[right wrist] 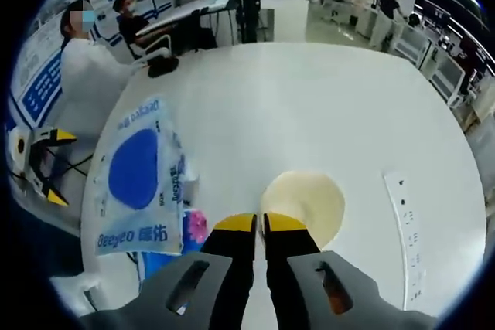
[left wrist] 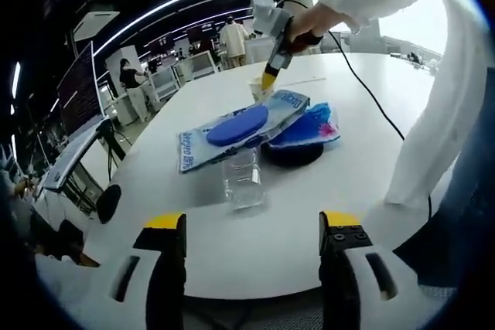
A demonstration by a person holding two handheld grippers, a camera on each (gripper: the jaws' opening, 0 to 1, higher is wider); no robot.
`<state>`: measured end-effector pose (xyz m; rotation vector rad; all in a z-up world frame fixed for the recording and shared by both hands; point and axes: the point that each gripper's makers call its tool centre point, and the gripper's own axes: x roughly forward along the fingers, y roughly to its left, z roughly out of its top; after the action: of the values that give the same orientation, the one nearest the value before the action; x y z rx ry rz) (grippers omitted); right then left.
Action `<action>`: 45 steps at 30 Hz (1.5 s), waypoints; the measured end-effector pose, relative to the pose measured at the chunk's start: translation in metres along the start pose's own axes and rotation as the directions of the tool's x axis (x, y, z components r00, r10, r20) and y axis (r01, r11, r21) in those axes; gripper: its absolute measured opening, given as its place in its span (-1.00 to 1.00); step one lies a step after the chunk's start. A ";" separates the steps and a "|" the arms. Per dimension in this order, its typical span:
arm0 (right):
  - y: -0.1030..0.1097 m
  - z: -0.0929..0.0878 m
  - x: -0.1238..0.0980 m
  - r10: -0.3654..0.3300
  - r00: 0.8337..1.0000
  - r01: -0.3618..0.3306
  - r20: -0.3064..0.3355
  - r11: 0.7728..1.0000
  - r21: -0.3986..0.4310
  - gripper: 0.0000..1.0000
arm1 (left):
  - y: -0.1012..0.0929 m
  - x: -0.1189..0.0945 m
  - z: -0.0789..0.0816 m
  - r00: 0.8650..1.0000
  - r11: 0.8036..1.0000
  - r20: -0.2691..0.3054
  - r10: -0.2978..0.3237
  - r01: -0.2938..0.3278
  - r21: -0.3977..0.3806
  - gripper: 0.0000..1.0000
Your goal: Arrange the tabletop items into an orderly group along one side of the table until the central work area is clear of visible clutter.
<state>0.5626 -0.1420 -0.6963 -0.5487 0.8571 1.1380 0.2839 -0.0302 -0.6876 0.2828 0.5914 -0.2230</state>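
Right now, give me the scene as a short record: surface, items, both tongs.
surface: white round table
items: clear glass; blue-disc packet lying over a black dish; blue bag; paper cup; white strip
left tongs: open, holding nothing, facing the glass
right tongs: shut on the cup's rim
clutter: packet, bag, dish and glass bunched mid-table
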 end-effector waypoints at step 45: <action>0.034 -0.031 -0.055 -0.023 0.990 -0.009 0.142 0.975 0.223 0.03 | -0.002 0.001 -0.003 1.000 0.999 -0.029 -0.003 0.005 0.044 0.26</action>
<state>0.5120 -0.1844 -0.6676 -0.2806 0.8433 1.0450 0.2827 -0.0313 -0.6913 0.3276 0.6167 -0.2363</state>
